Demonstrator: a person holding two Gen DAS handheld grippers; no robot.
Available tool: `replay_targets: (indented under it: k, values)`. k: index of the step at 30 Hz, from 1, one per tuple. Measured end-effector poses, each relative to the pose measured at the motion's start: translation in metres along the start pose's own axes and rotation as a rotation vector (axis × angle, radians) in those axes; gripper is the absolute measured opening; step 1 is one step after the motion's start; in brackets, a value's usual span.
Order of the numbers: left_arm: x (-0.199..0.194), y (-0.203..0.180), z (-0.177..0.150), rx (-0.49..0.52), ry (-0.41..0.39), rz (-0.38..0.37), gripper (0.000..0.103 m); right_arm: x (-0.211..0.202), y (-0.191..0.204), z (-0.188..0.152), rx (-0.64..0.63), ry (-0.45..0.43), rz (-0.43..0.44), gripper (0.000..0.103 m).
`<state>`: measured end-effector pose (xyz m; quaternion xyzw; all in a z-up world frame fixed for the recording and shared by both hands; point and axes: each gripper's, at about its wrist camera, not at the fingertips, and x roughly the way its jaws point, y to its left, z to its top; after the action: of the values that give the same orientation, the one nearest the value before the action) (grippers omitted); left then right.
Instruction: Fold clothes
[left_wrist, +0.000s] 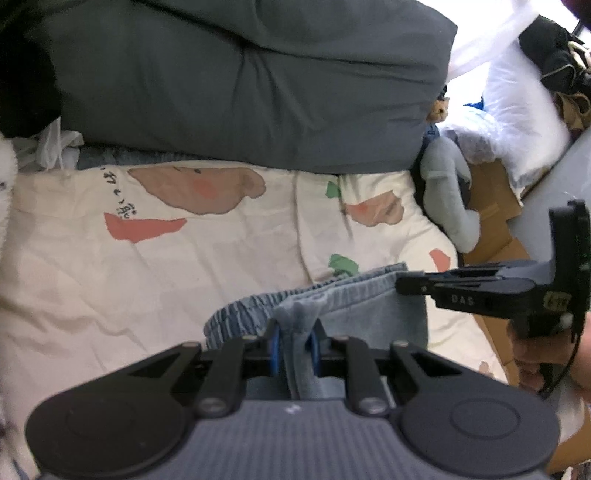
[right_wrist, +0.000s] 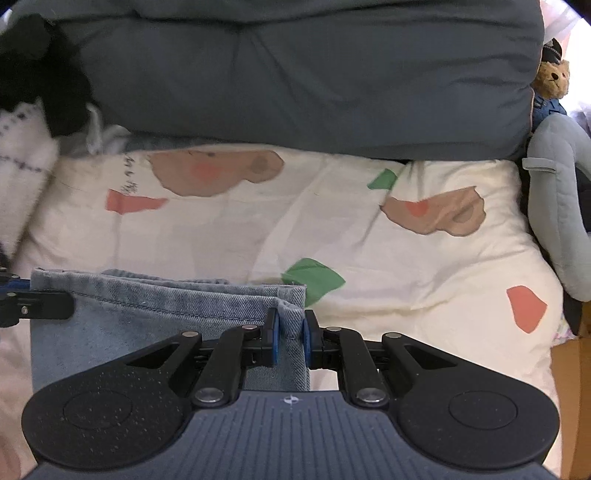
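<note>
A light blue denim garment (left_wrist: 369, 299) with an elastic waistband hangs between both grippers, just above the cream printed bedsheet (left_wrist: 184, 258). My left gripper (left_wrist: 294, 334) is shut on a bunched corner of the denim, its blue pads pressing the cloth. From the right side of the left wrist view, the right gripper (left_wrist: 400, 286) pinches the other end of the same edge. In the right wrist view the denim garment (right_wrist: 155, 314) spreads to the left, and my right gripper (right_wrist: 290, 332) is shut on its hemmed corner. The left gripper (right_wrist: 70, 304) holds the far left corner there.
A thick dark grey duvet (right_wrist: 295, 81) lies across the back of the bed. A grey plush toy (right_wrist: 561, 206) and a small teddy bear (right_wrist: 554, 79) sit at the right edge. Cardboard (left_wrist: 495, 206) lies beyond the bed's right side. White and black laundry (right_wrist: 26, 147) is piled at left.
</note>
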<state>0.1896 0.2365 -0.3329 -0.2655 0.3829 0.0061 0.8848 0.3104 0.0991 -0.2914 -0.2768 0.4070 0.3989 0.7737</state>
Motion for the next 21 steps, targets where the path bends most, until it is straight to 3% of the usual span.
replay_targets:
  k: [16, 21]
  values:
    - [0.023, 0.004, 0.005, 0.001, 0.006, -0.007, 0.017, -0.003, 0.007, 0.009, 0.001, 0.033, -0.114, 0.012]
    - [0.033, 0.011, 0.000, -0.007, 0.019, 0.032, 0.020, 0.011, 0.004, 0.007, 0.062, 0.015, -0.076, 0.014]
